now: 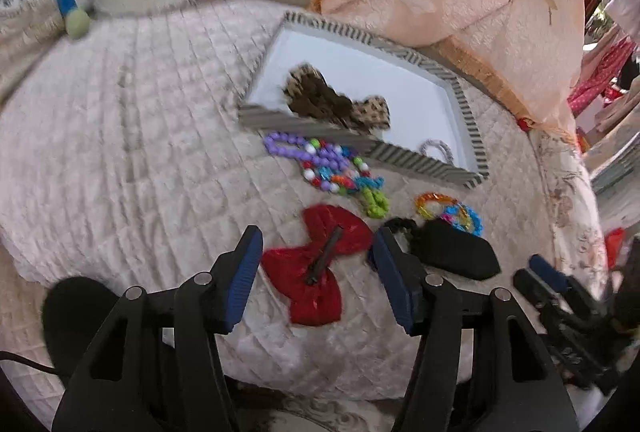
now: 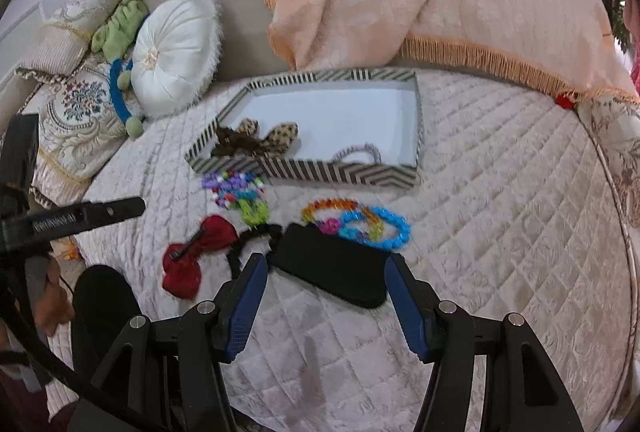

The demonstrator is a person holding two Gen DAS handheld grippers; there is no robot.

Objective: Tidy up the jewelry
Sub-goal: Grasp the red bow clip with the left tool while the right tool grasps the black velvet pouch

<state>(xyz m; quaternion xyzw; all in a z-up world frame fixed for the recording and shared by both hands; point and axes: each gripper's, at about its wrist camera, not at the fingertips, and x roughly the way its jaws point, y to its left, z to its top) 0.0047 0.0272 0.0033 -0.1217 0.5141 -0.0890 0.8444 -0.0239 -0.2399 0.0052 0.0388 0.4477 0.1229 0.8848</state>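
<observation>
The red bow [image 1: 318,266] lies on the bed between our left claw [image 1: 316,272] tips, its clip probably running away from us. Both claws gape empty; the right claw [image 2: 324,292] straddles the black pouch [image 2: 330,266].

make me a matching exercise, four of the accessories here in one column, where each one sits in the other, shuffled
Things:
1. leopard-print bow
2. red bow
3. purple bead necklace
4. black pouch

Places:
A. on the quilt, against the striped tray's near wall
B. inside the tray
C. in front of the open left gripper
D. in front of the open right gripper

Pairs: 1-B, 2-C, 3-A, 4-D
</observation>
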